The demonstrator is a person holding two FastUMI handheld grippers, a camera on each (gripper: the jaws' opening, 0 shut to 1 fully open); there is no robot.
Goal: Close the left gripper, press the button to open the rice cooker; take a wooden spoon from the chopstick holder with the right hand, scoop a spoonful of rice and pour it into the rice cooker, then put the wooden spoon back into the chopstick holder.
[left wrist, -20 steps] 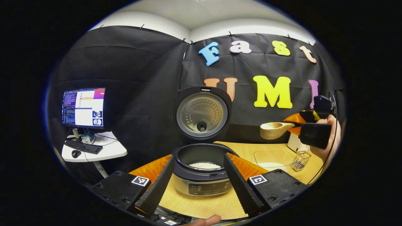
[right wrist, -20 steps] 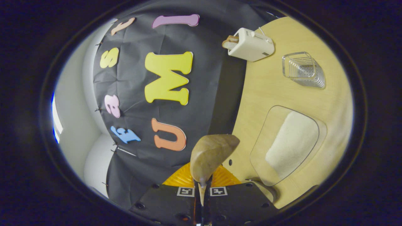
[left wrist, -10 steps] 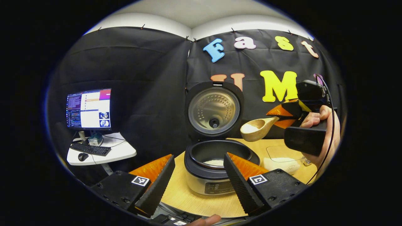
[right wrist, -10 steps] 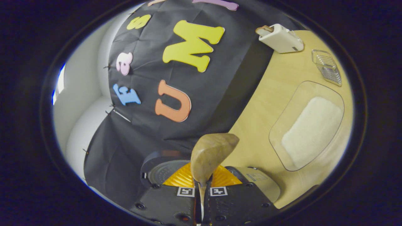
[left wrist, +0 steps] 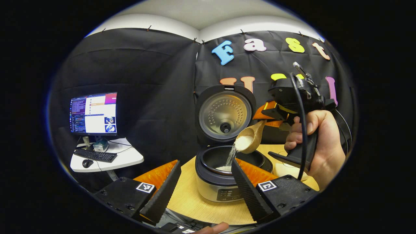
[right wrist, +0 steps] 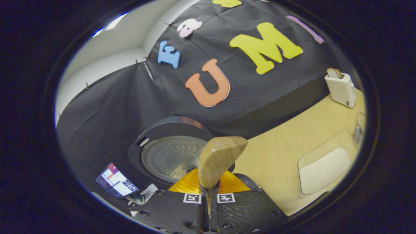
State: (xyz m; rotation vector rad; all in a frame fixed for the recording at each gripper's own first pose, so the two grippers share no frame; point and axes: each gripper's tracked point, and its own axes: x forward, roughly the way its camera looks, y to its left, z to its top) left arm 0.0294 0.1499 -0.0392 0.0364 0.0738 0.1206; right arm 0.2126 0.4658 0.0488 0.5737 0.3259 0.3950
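The rice cooker (left wrist: 224,175) stands on the pale wooden table (left wrist: 188,201) with its round lid (left wrist: 225,112) swung upright, the metal inner plate with its ring of small holes facing forward. Its dark inner pot holds a small white heap of rice (left wrist: 224,168). Just above the pot's rim, the wooden spoon (left wrist: 248,139) is tilted bowl-down, and a thin stream of rice falls from its light, rounded bowl into the pot. The right gripper (right wrist: 209,208) pinches the spoon's handle between its two fingers, pressed close on it; a hand (left wrist: 321,146) grips its handle. The left gripper (left wrist: 203,195) is held back from the cooker with its fingers spread wide and nothing between them. In the right gripper view, a clear tray of rice (right wrist: 325,169) lies on the table to the right.
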